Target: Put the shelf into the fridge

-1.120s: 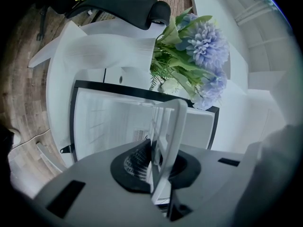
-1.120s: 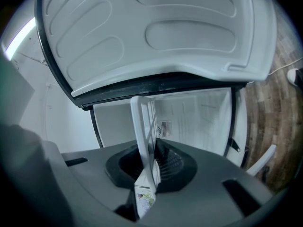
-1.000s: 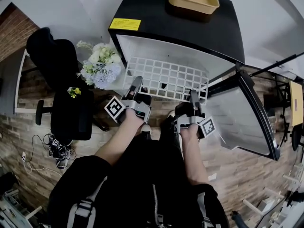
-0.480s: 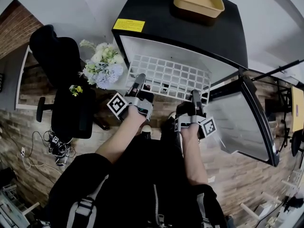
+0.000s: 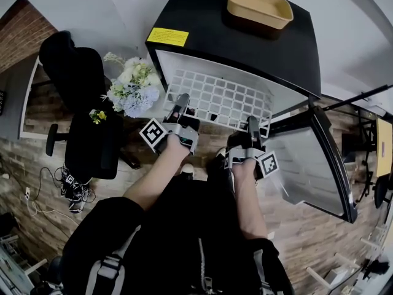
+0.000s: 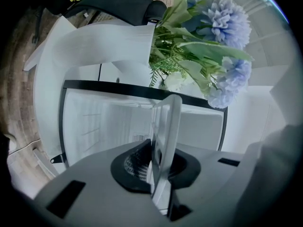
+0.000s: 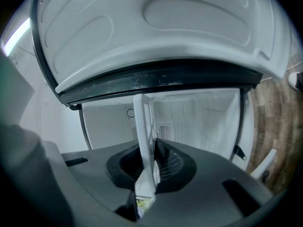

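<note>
A white grid shelf (image 5: 218, 98) lies flat, its far part inside the open mouth of the small black fridge (image 5: 245, 29). My left gripper (image 5: 179, 110) is shut on the shelf's near left edge, and my right gripper (image 5: 253, 126) is shut on its near right edge. In the left gripper view the shelf (image 6: 163, 141) shows edge-on between the jaws, with the white fridge interior (image 6: 109, 122) behind. The right gripper view shows the shelf (image 7: 146, 150) edge-on too, clamped between the jaws, under the open fridge door (image 7: 156, 37).
The fridge door (image 5: 313, 158) stands open to the right. A tan tray (image 5: 258, 6) sits on the fridge top. A bunch of pale flowers (image 5: 132, 85) and a black office chair (image 5: 80, 97) stand at the left. Cables (image 5: 73, 192) lie on the wood floor.
Both grippers have pushed the shelf a little further away, deeper into the fridge opening. Their hold on it is unchanged.
</note>
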Motion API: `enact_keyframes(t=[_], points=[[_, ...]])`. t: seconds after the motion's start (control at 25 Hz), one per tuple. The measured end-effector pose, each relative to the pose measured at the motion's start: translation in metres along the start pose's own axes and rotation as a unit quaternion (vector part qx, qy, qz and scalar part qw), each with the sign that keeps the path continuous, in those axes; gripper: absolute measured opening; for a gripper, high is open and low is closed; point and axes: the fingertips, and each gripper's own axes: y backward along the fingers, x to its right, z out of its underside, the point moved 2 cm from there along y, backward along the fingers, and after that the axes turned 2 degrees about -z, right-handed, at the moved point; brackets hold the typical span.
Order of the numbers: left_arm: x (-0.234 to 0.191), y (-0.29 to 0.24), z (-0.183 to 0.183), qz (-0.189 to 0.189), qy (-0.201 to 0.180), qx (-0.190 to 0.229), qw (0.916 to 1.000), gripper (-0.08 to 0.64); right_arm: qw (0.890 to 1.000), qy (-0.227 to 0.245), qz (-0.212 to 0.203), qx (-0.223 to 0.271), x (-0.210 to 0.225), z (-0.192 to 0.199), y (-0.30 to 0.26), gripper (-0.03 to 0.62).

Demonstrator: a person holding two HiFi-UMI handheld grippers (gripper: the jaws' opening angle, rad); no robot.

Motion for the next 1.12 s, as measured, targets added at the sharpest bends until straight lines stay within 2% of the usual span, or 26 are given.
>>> enact_keyframes(t=[0.72,0.8,0.96,1.12], points=[[0.001,-0.011,-0.002,-0.003,-0.051,0.002,0.9987,0.044,1.0,-0.009,-0.007,0.005,0.004,-0.005,-0.012,0.033],[0.003,-0.009,-0.001,0.001,-0.056,-0.001,0.9984,0.044,1.0,0.003,-0.007,-0.003,0.002,-0.003,-0.009,0.047],[0.004,0.003,0.0,0.006,-0.065,-0.007,0.9978,0.046,0.998,0.057,0.004,-0.035,0.001,0.006,0.0,0.071],[0.005,0.012,0.004,0.007,-0.081,-0.018,0.9965,0.046,0.997,0.072,0.007,-0.038,0.002,0.006,0.012,0.072]])
